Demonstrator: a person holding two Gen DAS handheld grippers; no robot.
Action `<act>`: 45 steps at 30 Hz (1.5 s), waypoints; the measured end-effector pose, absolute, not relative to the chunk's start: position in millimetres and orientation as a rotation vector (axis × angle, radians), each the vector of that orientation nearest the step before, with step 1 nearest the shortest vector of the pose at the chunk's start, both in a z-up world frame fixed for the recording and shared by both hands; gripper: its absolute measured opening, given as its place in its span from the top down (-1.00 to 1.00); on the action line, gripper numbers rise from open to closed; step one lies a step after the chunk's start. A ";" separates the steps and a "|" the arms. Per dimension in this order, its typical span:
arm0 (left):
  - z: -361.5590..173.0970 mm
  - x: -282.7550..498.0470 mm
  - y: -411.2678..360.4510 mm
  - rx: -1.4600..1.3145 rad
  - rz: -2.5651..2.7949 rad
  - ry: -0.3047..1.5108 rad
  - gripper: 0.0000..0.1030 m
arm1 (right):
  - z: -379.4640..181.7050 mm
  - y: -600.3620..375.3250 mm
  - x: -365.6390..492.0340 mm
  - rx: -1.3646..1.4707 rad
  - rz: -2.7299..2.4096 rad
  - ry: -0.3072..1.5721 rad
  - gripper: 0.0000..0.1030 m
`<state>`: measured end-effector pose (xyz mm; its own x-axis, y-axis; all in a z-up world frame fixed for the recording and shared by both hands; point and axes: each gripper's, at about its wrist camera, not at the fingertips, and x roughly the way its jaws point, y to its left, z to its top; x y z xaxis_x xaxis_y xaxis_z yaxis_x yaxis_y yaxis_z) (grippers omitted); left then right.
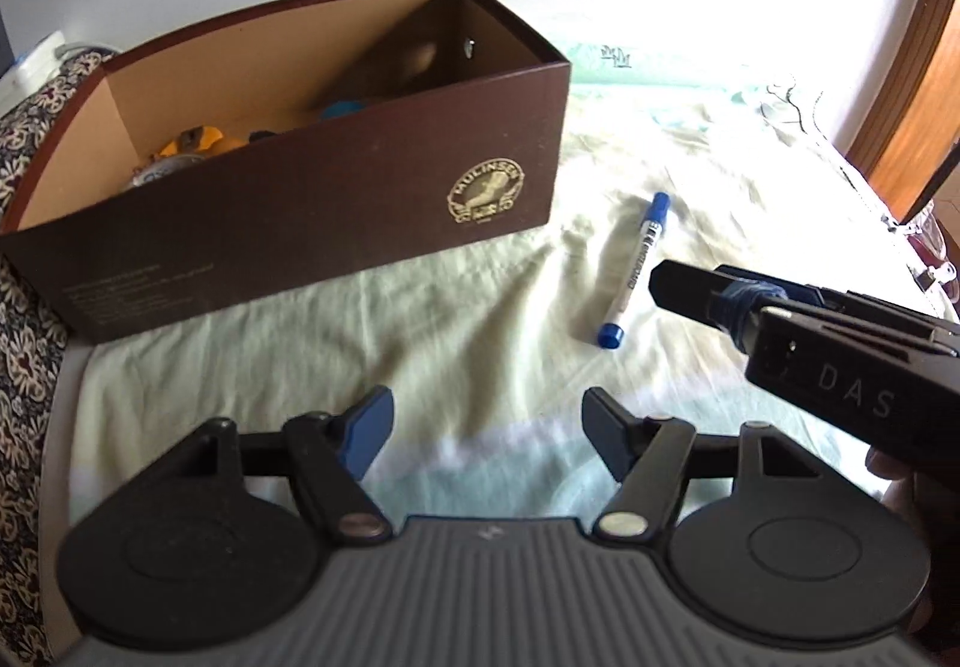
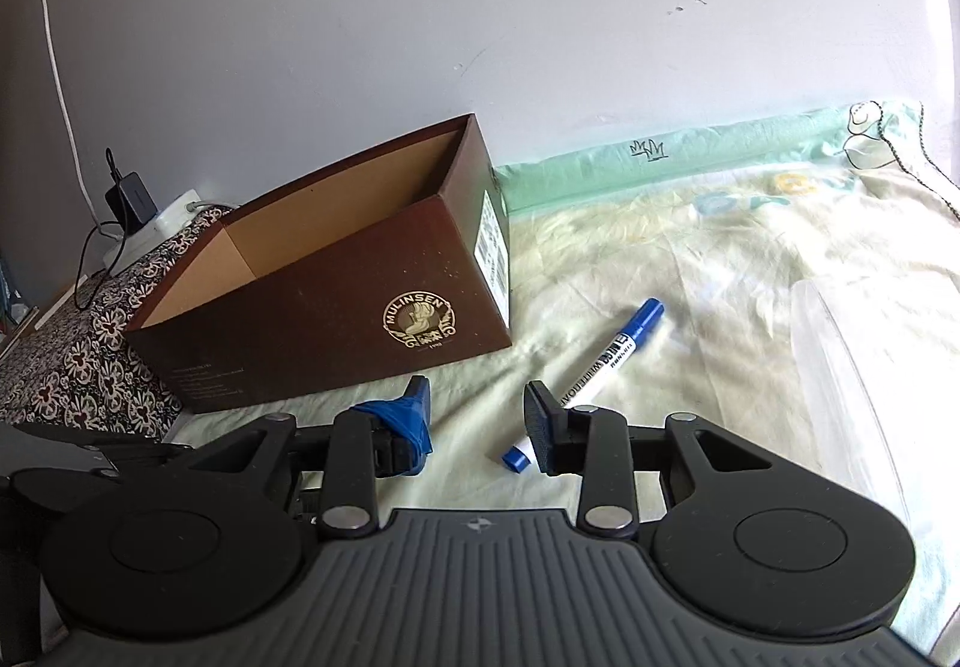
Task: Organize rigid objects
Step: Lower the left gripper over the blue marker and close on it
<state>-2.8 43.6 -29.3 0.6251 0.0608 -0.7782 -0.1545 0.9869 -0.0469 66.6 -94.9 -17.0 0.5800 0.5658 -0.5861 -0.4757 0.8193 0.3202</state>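
Observation:
A blue and white whiteboard marker (image 1: 636, 268) lies on the pale sheet to the right of a brown cardboard box (image 1: 336, 223). The marker also shows in the right wrist view (image 2: 591, 379), just ahead of my right gripper (image 2: 480, 415), which is open and empty with its right finger near the marker's lower cap. The box (image 2: 336, 331) stands to the left of it. My left gripper (image 1: 486, 433) is open and empty over the sheet in front of the box. The right gripper (image 1: 678, 286) shows from the side in the left wrist view, next to the marker.
The box holds several items, among them a yellow one (image 1: 198, 142) and a blue one (image 1: 342, 109). A patterned cloth (image 2: 90, 361) with a charger (image 2: 129, 205) lies left of the box. A clear plastic container (image 2: 852, 367) stands at right. A wall runs behind.

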 end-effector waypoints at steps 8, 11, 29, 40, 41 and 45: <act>-40.4 15.2 25.2 -0.098 0.022 0.923 -0.37 | -33.8 -118.1 76.8 0.182 0.518 0.823 0.66; -43.9 21.3 19.3 -0.079 0.012 0.930 -0.37 | -42.7 -121.9 82.5 0.189 0.494 0.834 0.66; -60.4 47.6 10.6 -0.013 0.029 0.967 -0.37 | -60.0 -128.3 95.3 0.266 0.467 0.863 0.67; -60.0 57.6 5.0 0.025 0.036 0.948 -0.38 | -61.3 -134.3 99.0 0.304 0.462 0.872 0.67; -60.0 59.0 3.5 0.031 0.033 0.947 -0.38 | -61.3 -135.4 99.5 0.306 0.457 0.871 0.67; -61.1 64.7 -1.3 0.050 0.024 0.942 -0.38 | -61.7 -139.0 100.9 0.318 0.447 0.866 0.67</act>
